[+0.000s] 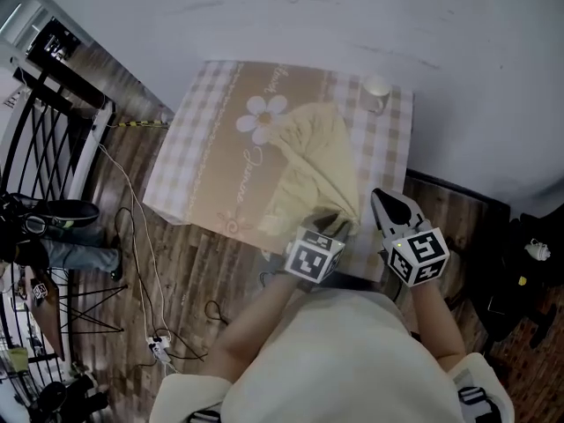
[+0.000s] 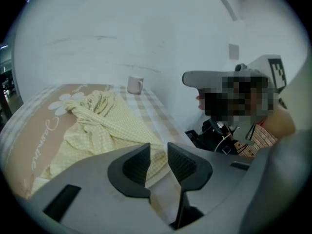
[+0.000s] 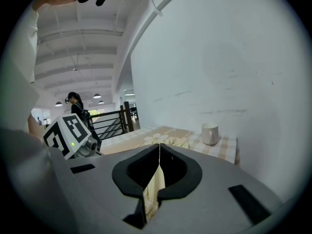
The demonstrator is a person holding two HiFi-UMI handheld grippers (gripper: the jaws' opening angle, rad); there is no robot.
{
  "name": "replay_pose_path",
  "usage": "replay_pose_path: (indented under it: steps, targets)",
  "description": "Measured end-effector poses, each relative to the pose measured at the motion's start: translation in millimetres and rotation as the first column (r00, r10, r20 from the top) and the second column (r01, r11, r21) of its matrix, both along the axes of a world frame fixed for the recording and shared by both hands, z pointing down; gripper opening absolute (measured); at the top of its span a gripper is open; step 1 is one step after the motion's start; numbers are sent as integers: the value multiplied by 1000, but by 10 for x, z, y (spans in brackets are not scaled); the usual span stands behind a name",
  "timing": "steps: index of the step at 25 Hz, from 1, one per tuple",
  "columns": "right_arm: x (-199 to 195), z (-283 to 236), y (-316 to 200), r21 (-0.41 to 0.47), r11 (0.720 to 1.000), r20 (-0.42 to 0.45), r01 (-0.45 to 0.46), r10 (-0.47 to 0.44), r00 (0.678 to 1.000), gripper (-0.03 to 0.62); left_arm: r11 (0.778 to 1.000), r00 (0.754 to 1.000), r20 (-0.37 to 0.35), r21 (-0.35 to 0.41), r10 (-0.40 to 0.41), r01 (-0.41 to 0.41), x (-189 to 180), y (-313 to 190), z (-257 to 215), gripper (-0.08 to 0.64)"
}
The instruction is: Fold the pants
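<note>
Right gripper view: we note our right gripper (image 3: 159,150) clamped on a fold of yellow checked pants (image 3: 155,186). Left gripper (image 2: 158,155) jaws apart, pants heaped just ahead on the table (image 2: 29,140).

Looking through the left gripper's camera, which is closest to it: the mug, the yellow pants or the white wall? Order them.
1. The yellow pants, on the table right under the left gripper.
2. The mug, at the table's far edge, near the wall.
3. The white wall, behind the table.
</note>
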State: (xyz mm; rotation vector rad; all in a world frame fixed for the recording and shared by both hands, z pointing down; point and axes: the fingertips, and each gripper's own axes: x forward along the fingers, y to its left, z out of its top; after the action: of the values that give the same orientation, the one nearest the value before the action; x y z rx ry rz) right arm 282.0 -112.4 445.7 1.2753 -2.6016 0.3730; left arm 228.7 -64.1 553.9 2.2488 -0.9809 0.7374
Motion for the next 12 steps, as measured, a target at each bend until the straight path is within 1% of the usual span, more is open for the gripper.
replay_pose_path:
  steps: [3, 5, 8, 12]
  targets:
    - [-242, -94, -182, 35, 997, -39, 72, -70, 997, 2, 995, 995, -15, 23, -96, 96, -333, -129, -140, 94]
    - [-437, -160, -315, 66, 990, -77, 123, -118, 990, 2, 985, 985, -25, 33, -168, 169, -583, -238, -218, 83]
    - [-773, -214, -513, 99, 975, -132, 201, -187, 973, 2, 962, 964, -24, 57, -265, 266, -998, -432, -297, 68]
    - [-1232, -136, -729, 88, 953, -191, 289, -269, 944, 2, 925, 928, -28, 82, -371, 372, -1540, -702, -364, 51]
